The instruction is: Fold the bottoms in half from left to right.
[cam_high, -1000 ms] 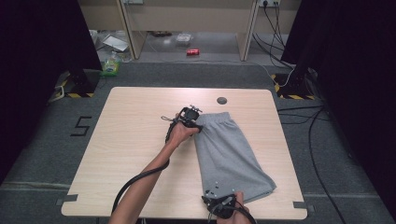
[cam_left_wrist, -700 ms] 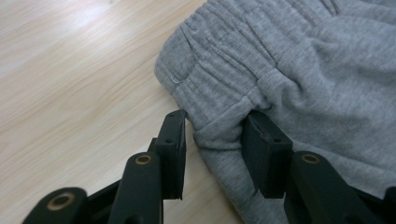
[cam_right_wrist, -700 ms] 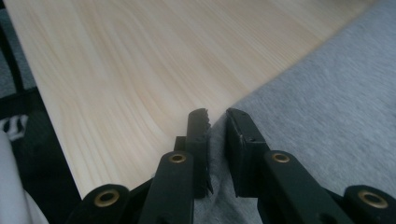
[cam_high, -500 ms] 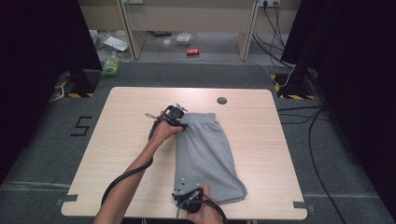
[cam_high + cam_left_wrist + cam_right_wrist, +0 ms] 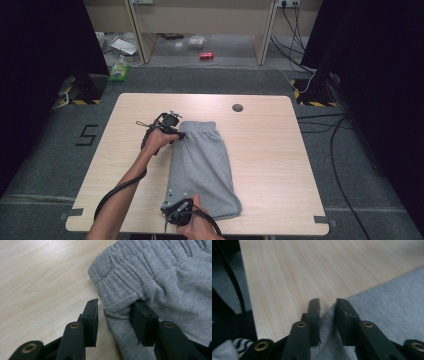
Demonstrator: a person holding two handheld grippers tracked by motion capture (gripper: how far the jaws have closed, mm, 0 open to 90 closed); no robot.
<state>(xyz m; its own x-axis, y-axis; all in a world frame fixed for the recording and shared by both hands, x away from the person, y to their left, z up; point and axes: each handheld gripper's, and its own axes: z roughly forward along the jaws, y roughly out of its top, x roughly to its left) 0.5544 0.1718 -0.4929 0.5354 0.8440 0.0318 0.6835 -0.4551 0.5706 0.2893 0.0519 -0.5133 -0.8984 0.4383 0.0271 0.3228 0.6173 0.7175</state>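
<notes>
From above, the grey shorts (image 5: 204, 167) lie flat on the bench (image 5: 280, 150), long axis running away from the person, waistband at the far end. Left gripper view: the left tongs (image 5: 115, 315) stand spread around a waistband fold (one jaw tucked under it). Right gripper view: the right tongs (image 5: 328, 305), just opening, straddle the hem corner.

Matt grey knit cloth shorts (image 5: 202, 167) lie on a smooth, pale wood-grain table (image 5: 270, 150).
</notes>
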